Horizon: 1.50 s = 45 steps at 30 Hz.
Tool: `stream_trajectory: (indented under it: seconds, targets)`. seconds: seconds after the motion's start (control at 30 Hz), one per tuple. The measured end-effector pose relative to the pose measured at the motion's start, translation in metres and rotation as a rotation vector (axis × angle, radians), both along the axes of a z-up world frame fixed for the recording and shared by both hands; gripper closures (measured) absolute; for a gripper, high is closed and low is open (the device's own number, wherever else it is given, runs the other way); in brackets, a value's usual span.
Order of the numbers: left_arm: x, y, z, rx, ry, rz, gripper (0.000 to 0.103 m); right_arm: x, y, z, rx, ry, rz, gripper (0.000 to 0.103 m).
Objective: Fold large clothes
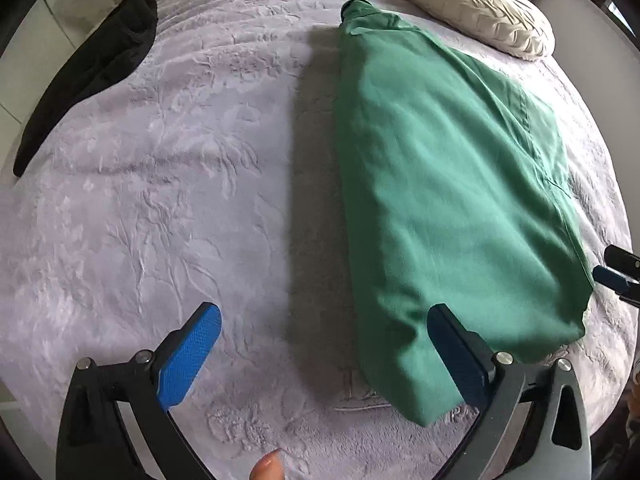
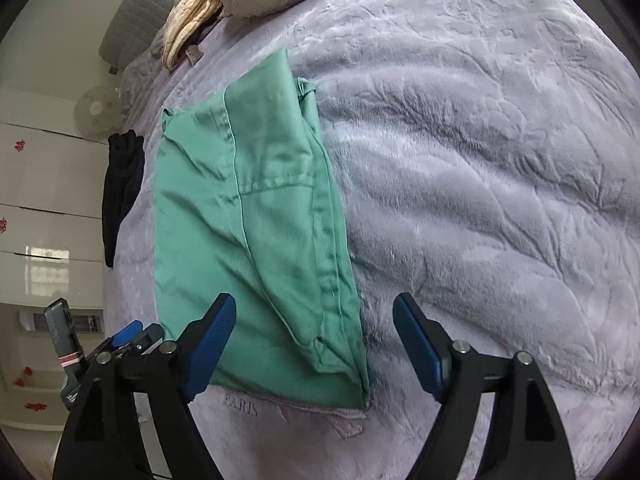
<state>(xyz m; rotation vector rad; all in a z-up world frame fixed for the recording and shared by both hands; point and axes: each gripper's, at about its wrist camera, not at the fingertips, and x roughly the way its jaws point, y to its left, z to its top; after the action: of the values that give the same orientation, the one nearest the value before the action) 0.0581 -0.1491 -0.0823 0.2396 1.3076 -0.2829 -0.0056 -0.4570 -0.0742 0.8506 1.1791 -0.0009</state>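
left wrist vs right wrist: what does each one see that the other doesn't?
Left wrist only: a fingertip at the bottom edge, and bare blanket left of the garment.

Right wrist only: white drawers, "PARIS" lettering on the blanket, the garment's stitched seams, and a grey quilted headboard.

Both: folded green garment on the lilac blanket, black garment at the bed edge, cream pillow, fan, left gripper and right gripper open, holding nothing.

We see one green garment point(image 1: 452, 184), plain woven cloth, already folded lengthwise into a long narrow panel lying flat on the lavender bedspread point(image 1: 168, 184). Collar end points toward the pillows; hem end is nearest us. In the right wrist view the garment point(image 2: 248, 232) shows a folded-over flap on top with visible seams, and mild wrinkles.
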Motion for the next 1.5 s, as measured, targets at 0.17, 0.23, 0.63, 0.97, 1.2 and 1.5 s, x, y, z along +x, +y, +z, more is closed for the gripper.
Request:
stream_trajectory:
  seconds: [0.17,0.23,0.63,0.97,1.2,1.5]
  targets:
    - [0.002,-0.01,0.0,0.033,-0.001,-0.027,0.0,0.006,-0.005,-0.004,0.013,0.018,0.006,0.017]
    - [0.003,-0.013,-0.002,0.029,0.012,-0.026,0.0,0.008,-0.006,-0.007,0.019,0.03,0.004,0.017]
    - [0.008,-0.016,-0.007,0.038,0.025,-0.032,0.0,0.011,-0.016,-0.021,0.037,0.07,-0.012,0.017]
    - [0.03,-0.009,-0.004,-0.119,0.048,-0.038,0.0,0.029,-0.026,-0.017,0.065,0.003,0.009,0.017]
    - [0.048,-0.007,-0.019,-0.279,0.139,-0.042,0.0,0.06,-0.032,-0.026,0.14,-0.066,0.059,0.017]
    - [0.055,-0.03,-0.054,-0.388,0.26,-0.102,0.0,0.11,-0.035,-0.06,0.299,-0.085,0.109,0.016]
